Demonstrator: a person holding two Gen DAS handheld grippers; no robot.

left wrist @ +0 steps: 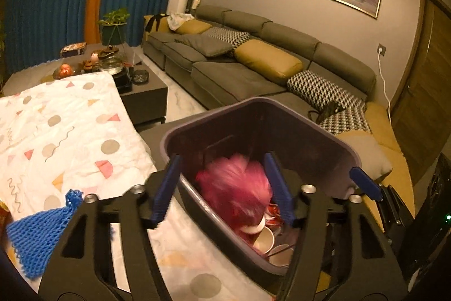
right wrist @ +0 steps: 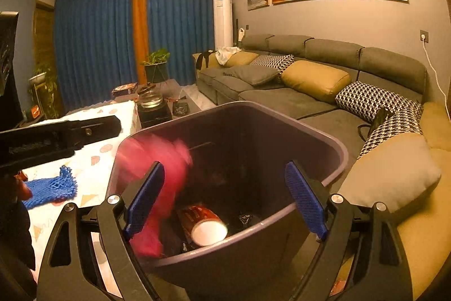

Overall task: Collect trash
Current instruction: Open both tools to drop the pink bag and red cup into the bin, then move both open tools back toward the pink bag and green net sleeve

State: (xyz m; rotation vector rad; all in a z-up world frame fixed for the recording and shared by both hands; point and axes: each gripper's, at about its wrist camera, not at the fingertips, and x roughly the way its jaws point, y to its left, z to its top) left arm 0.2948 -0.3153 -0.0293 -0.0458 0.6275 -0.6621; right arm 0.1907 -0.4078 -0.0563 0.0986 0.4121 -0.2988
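Note:
A dark purple trash bin (left wrist: 332,143) stands beside the table; it also shows in the right wrist view (right wrist: 332,148). A blurred pink fluffy item (left wrist: 236,188) is inside the bin, between the open jaws of my left gripper (left wrist: 225,188). In the right wrist view the pink item (right wrist: 166,168) is at the bin's left inner wall. Paper cups (left wrist: 265,240) and a red paper cup (right wrist: 205,224) lie at the bottom. My right gripper (right wrist: 228,196) is open and empty over the bin. A blue knitted item (left wrist: 36,233) lies on the tablecloth, also in the right wrist view (right wrist: 50,188).
The table has a white patterned cloth (left wrist: 64,137). A dark coffee table (left wrist: 143,95) with a tea set stands beyond it. A grey sofa (left wrist: 253,58) with cushions runs along the wall to the right of the bin. The left gripper's body (right wrist: 56,137) shows at the left of the right wrist view.

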